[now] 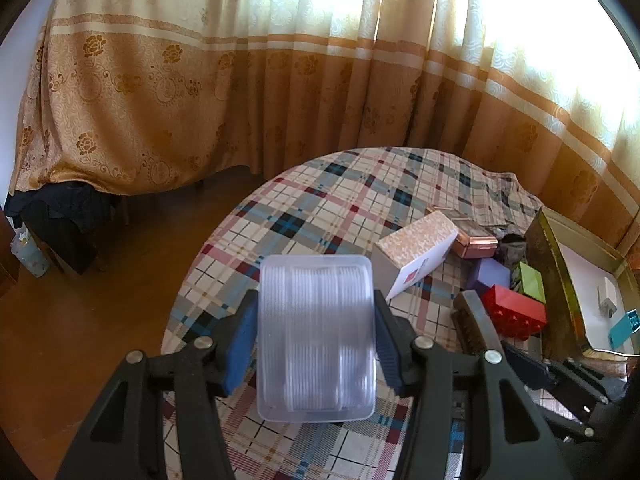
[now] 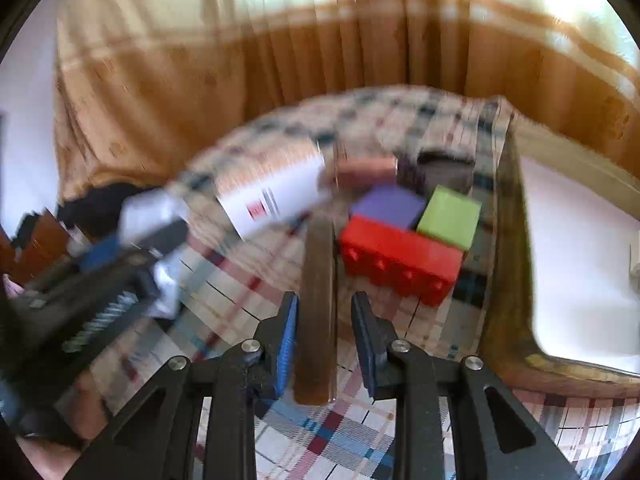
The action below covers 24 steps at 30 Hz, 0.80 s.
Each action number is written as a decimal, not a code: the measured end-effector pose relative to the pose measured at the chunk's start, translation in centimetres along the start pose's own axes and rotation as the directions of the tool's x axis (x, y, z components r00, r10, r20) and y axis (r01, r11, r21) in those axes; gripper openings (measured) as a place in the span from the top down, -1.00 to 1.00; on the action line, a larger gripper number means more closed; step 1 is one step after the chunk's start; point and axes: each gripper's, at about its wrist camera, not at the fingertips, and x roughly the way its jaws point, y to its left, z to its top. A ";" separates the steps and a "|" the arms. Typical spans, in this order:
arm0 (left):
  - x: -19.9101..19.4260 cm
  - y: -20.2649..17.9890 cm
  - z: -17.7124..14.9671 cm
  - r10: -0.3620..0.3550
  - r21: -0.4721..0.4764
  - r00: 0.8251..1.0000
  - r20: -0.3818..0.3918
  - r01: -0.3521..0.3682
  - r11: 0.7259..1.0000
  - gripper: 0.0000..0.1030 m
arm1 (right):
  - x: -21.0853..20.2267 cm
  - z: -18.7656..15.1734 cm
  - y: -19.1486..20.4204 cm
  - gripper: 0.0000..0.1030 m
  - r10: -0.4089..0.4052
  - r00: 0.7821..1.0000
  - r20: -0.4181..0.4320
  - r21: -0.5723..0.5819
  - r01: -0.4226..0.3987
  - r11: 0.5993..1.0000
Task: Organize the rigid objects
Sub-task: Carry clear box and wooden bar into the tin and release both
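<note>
My left gripper (image 1: 316, 320) is shut on a clear ribbed plastic box (image 1: 316, 336) and holds it above the plaid table (image 1: 320, 204). In the right wrist view, my right gripper (image 2: 324, 316) is open, its jaws either side of a long brown brush (image 2: 318, 304) that lies on the table; the brush also shows in the left wrist view (image 1: 474, 320). A red toy brick (image 2: 400, 256), a purple block (image 2: 388, 204), a green block (image 2: 450, 216) and a white-and-pink carton (image 2: 272, 184) lie just beyond. The right wrist view is blurred.
A gold-rimmed open box (image 1: 560, 264) with a white inside stands at the table's right edge and holds a teal piece (image 1: 624, 326). A copper-pink case (image 1: 468, 232) lies behind the carton. Curtains hang behind the table, wooden floor to the left.
</note>
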 end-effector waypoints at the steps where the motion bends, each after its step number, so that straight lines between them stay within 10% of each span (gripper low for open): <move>1: 0.0 0.0 0.0 -0.001 0.001 1.000 0.000 0.001 1.000 -0.04 | -0.1 -0.1 0.0 0.63 0.000 1.000 -0.001 -0.008 0.000 1.000; 11: -1.6 0.2 -0.1 -0.085 -0.012 0.993 0.081 0.086 0.996 -0.04 | -5.0 -2.3 -0.6 0.67 0.160 0.956 0.246 -0.002 -0.165 0.986; 24: -4.7 -1.9 -0.2 -0.196 0.053 0.955 0.223 0.189 0.981 -0.04 | -10.7 -4.1 -2.5 0.67 -0.065 0.865 0.497 0.077 0.031 0.997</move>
